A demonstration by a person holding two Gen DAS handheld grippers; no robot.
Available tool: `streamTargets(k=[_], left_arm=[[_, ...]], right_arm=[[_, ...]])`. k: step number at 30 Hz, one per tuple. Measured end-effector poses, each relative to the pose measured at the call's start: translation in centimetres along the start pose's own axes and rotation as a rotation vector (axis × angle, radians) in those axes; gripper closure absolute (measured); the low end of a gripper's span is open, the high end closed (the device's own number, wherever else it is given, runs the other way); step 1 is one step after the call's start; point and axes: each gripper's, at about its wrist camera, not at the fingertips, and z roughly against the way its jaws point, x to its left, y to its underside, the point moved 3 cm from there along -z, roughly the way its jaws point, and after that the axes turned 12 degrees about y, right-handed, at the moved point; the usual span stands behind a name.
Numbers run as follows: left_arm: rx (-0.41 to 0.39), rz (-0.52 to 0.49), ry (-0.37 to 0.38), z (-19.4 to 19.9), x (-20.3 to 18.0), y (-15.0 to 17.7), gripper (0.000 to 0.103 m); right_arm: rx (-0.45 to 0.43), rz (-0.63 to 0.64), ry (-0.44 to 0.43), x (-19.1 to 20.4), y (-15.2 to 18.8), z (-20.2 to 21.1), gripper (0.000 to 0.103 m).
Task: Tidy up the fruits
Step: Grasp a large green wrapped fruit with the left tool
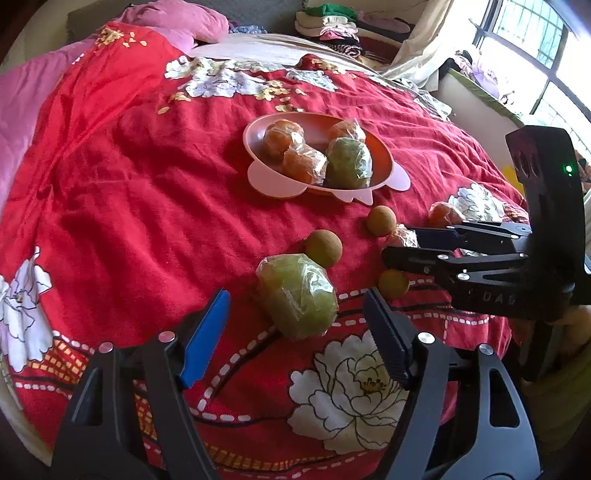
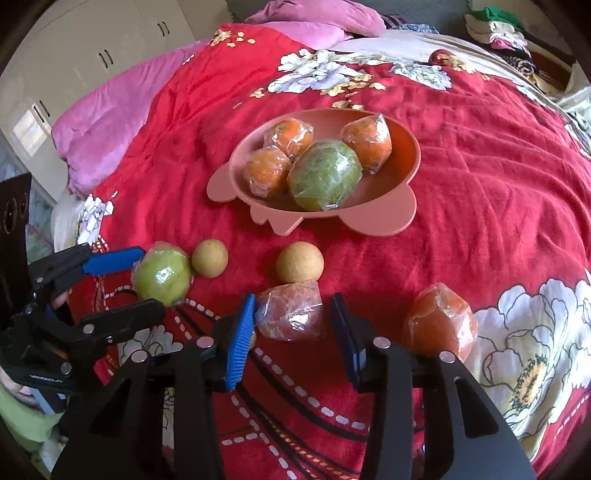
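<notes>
A pink bowl (image 1: 258, 177) (image 2: 369, 221) on the red bedspread holds three wrapped oranges and one wrapped green fruit (image 2: 325, 177). My left gripper (image 1: 295, 321) is open, its jaws either side of a wrapped green fruit (image 1: 297, 295) lying on the bedspread; it also shows in the right wrist view (image 2: 162, 273). My right gripper (image 2: 291, 325) is open around a wrapped orange (image 2: 290, 312). Another wrapped orange (image 2: 439, 321) lies to its right. Three small tan round fruits (image 1: 324, 248) (image 1: 381, 220) (image 1: 393, 283) lie loose between the grippers and the bowl.
The red floral bedspread (image 1: 129, 184) covers the bed. Pink bedding (image 1: 177, 18) lies at the far end. Folded clothes (image 1: 328, 22) are stacked beyond. A window (image 1: 535, 37) is on the right, white cupboards (image 2: 92, 48) on the left.
</notes>
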Motion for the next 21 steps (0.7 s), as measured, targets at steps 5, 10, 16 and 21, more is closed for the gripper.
streamTargets(k=[5, 10, 16, 21], left_arm=[[0.012, 0.006, 0.004, -1.0, -0.1, -0.1, 0.041], [0.017, 0.015, -0.002, -1.8, 0.1, -0.1, 0.046], [0.01, 0.016, -0.036, -2.3, 0.5, -0.5, 0.067], [0.009, 0.02, -0.027, -1.8, 0.6, -0.5, 0.07]], right_arm=[[-0.022, 0.029, 0.015, 0.1, 0.3, 0.1, 0.069], [-0.048, 0.017, 0.003, -0.3, 0.4, 0.8, 0.07], [-0.092, 0.001, -0.004, -0.7, 0.4, 2.1, 0.07], [-0.119, -0.008, -0.009, -0.7, 0.2, 2.9, 0.07]])
